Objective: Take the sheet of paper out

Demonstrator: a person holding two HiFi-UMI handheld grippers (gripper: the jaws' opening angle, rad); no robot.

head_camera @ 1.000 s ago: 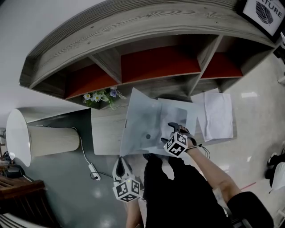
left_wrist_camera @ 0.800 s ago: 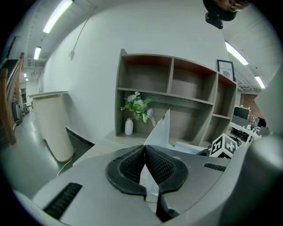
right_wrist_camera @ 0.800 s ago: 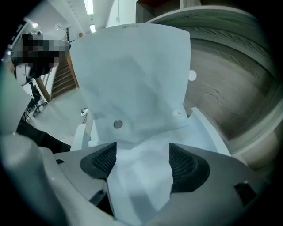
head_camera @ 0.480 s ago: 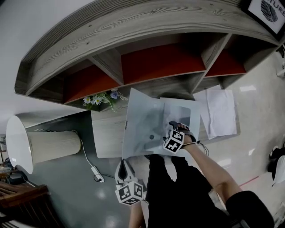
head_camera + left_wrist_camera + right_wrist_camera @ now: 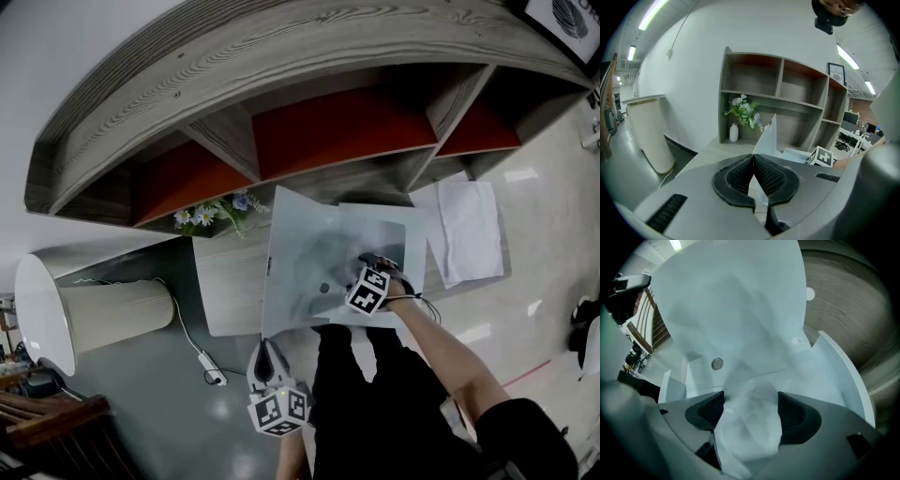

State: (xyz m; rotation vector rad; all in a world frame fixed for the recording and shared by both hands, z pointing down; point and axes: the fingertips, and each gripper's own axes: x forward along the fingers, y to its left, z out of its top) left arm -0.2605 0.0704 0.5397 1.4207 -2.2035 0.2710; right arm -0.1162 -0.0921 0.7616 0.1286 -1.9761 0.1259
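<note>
While tight on folder (image 5: 295, 262), left tool (image 5: 269, 348).

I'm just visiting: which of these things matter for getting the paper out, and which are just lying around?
In the job: the open folder; the sheet of paper inside it.
Just lying about: flower vase; lamp; loose white sheet at the right; shelf unit.

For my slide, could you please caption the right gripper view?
Right gripper, jaws just opened, straddles crumpled paper inside white folder.
</note>
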